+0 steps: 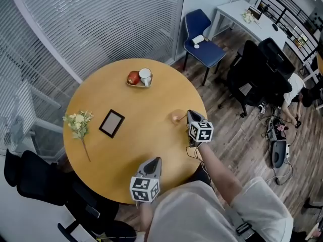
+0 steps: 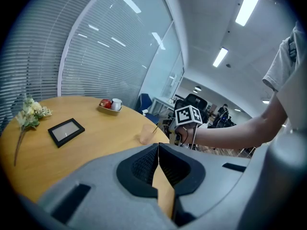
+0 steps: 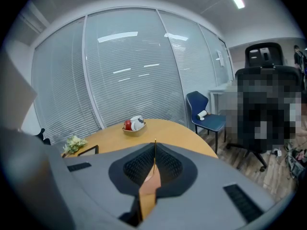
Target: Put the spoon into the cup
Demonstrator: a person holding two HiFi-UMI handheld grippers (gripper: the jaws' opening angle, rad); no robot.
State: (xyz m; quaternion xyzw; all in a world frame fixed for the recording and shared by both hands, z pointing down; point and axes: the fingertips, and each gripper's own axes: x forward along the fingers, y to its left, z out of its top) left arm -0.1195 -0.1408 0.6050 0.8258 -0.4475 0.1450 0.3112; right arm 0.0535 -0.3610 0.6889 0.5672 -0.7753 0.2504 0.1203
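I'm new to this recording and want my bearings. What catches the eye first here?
A round wooden table fills the head view. At its right edge, the right gripper has its jaws closed on the thin handle of a spoon, which stands in a translucent pinkish cup. At the table's far side, a small tray holds a red apple and a white mug.

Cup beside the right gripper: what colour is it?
Pale, translucent pink. The cup shows best in the left gripper view.
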